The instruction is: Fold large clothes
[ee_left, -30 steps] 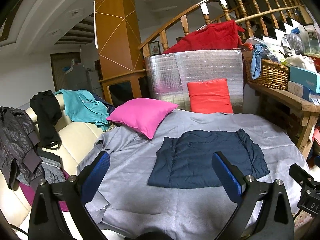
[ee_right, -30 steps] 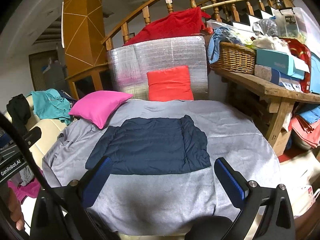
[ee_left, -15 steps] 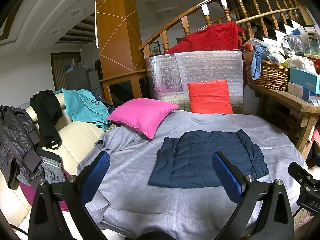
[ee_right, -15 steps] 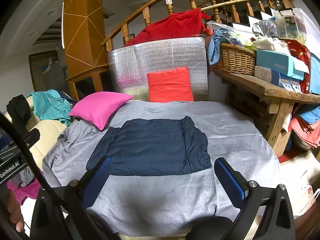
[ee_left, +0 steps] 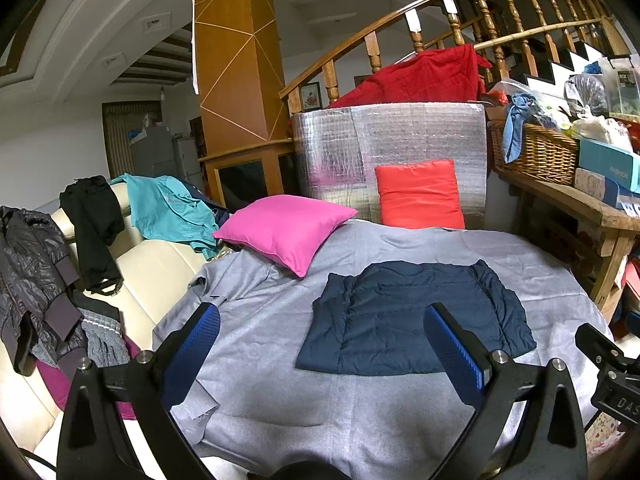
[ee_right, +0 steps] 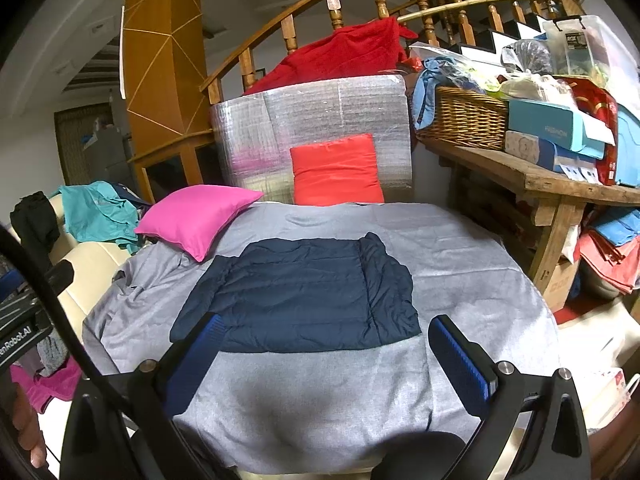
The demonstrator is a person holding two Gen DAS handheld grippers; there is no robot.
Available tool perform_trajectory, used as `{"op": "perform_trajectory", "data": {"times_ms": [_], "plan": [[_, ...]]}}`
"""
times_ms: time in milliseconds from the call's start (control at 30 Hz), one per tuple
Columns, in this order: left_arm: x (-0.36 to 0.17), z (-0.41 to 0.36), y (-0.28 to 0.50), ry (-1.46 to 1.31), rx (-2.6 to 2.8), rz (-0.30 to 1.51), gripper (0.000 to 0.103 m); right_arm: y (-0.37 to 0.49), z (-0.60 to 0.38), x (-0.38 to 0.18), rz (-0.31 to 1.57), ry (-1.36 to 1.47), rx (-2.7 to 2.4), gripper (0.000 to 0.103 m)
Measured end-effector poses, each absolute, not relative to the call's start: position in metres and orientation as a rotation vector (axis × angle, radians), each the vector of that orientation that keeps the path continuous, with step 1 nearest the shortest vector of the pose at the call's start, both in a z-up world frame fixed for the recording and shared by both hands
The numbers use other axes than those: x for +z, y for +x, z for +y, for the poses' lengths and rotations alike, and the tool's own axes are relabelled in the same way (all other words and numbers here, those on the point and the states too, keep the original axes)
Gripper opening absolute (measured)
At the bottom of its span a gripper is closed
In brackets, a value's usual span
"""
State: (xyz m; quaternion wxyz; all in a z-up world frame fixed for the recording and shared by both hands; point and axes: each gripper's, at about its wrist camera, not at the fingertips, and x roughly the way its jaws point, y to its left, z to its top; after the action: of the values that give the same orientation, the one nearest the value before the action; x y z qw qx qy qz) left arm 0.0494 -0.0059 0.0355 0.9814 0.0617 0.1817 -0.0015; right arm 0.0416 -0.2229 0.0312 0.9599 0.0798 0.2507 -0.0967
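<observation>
Both tools, left tool (ee_left: 322,354) and right tool (ee_right: 326,354), are hovering wide open and empty above the folded navy jacket (ee_right: 304,296) lying mid-surface (ee_right: 460,248), risking a one-layer pinch undoing folds

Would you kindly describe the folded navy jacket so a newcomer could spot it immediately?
Find the grey sheet covering the table. In its middle the navy jacket lies flat, folded into a rectangle. It is dark and quilted, unlike the pink pillow and red cushion behind it.
</observation>
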Motion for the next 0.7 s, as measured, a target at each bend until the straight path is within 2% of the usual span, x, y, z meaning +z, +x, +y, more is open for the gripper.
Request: {"op": "perform_trajectory", "data": {"times_ms": [700], "plan": [[0.0356,-0.0089,0.0459,0.123,-0.014,0.375,0.101,0.0362,-0.2154,0.0412,0.472,0.104,-0.25,0.103]]}}
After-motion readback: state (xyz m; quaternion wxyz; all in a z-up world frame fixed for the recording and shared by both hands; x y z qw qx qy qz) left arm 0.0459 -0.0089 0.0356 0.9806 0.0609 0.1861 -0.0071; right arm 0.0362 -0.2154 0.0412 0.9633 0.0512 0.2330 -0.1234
